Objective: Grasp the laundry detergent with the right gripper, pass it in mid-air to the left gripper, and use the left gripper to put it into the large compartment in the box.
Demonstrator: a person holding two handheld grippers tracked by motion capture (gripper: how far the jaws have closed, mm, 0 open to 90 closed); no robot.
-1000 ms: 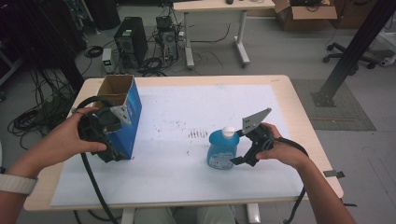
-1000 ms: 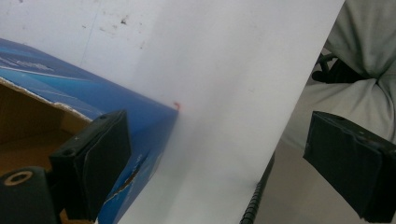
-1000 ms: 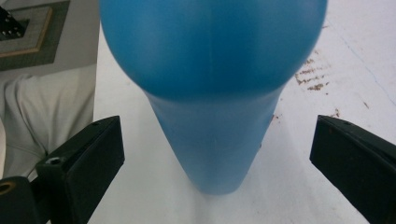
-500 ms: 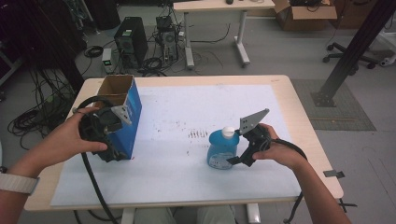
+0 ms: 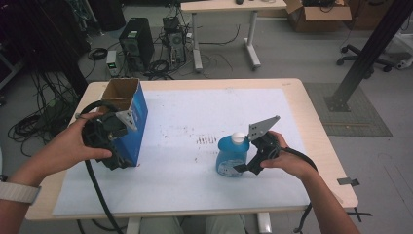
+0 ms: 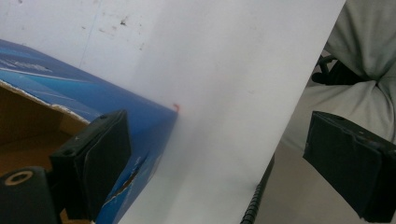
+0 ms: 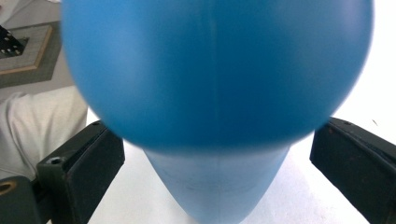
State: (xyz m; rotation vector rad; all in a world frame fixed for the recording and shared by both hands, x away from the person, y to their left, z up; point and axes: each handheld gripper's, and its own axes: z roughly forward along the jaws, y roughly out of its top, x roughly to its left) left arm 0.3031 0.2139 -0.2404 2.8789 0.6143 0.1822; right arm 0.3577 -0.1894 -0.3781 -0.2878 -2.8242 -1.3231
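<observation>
- The left gripper (image 5: 113, 141), at the left of the high view, stands wide open against the tall blue cardboard box (image 5: 130, 122). 1 jaw lies on the box's side; the other hangs free over the white table cover (image 5: 195, 117).
- The left hand (image 5: 65, 151) wraps the gripper's body from the lower left.
- The right gripper (image 5: 248, 163), right of centre, has its jaws spread around the blue plastic bottle with a white cap (image 5: 231, 155). Whether they press on it I cannot tell.
- The right hand (image 5: 287, 158) reaches in from the lower right.

Even bright room light, soft shadows — blue bottle (image 7: 217, 79) close-up blurred.
</observation>
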